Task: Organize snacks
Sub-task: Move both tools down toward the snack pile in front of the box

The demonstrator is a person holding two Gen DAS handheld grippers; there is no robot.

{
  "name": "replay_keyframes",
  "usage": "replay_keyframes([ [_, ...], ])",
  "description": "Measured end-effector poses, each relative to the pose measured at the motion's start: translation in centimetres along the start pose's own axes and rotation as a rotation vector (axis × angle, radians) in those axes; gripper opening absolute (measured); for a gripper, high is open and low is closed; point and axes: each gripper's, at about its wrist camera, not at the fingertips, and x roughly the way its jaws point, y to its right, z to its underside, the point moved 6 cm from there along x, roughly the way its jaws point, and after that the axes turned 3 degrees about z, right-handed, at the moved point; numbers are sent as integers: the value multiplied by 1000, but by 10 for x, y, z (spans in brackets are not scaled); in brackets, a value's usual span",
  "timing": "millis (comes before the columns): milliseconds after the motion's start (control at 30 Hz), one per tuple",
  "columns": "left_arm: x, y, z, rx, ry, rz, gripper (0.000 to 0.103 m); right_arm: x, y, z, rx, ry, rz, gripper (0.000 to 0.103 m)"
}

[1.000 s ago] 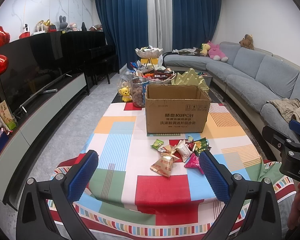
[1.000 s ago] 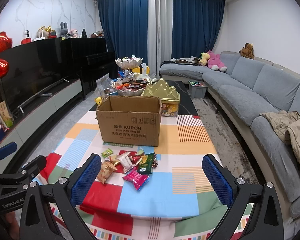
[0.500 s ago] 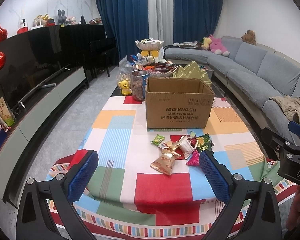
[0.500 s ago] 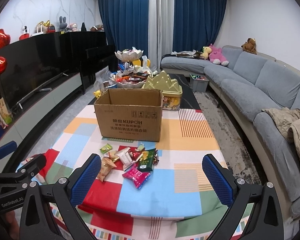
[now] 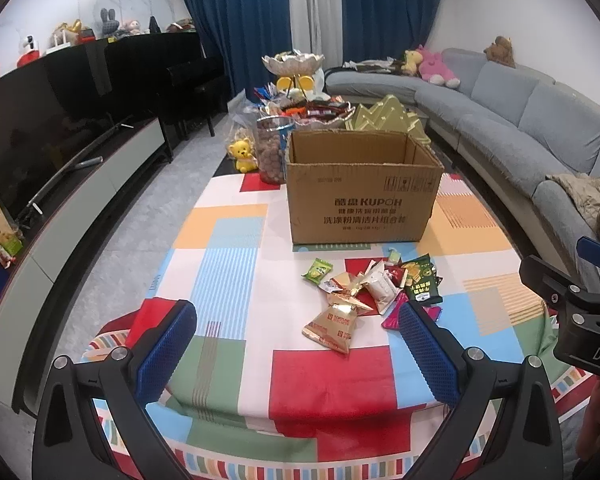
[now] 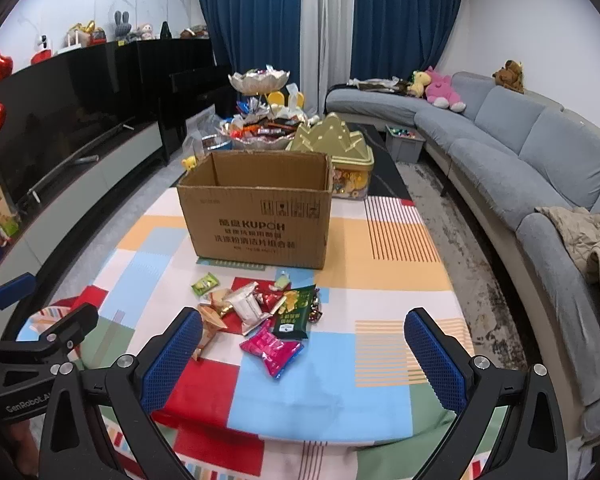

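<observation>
An open brown cardboard box [image 5: 362,196] [image 6: 258,220] stands on a table under a colourful patchwork cloth [image 5: 228,248] [image 6: 384,276]. In front of the box lies a heap of snack packets [image 5: 374,288] [image 6: 260,308]: a gold pouch [image 5: 334,326], a dark green bag [image 6: 294,312], a pink packet [image 6: 271,348] and a small light green one [image 5: 318,271]. My left gripper [image 5: 298,354] hovers open over the table's near edge, short of the heap. My right gripper [image 6: 304,354] is open too, with the pink packet seen between its fingers. Both hold nothing.
Behind the box stand a tiered dish of sweets [image 6: 260,80], a gold tin [image 6: 340,148], a jar [image 5: 272,148] and a yellow bear toy [image 5: 244,154]. A grey sofa [image 6: 520,152] runs along the right, a black TV cabinet [image 5: 60,128] along the left.
Both grippers have moved forward and closer to the table, so the box and the snack heap look larger. Both stay open and empty.
</observation>
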Motion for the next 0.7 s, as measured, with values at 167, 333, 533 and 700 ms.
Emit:
replay_keyframes([
  [167,17,0,0,3,-37,5,103,18,0,2,-4,-44,-9,102],
  [333,36,0,2,6,-90,18,103,34,-6,5,-34,-79,-17,102],
  [533,59,0,9,22,-150,28,103,54,-13,7,-81,-117,-30,102],
  [700,74,4,15,55,-188,39,103,66,-21,9,-131,-133,-50,100],
])
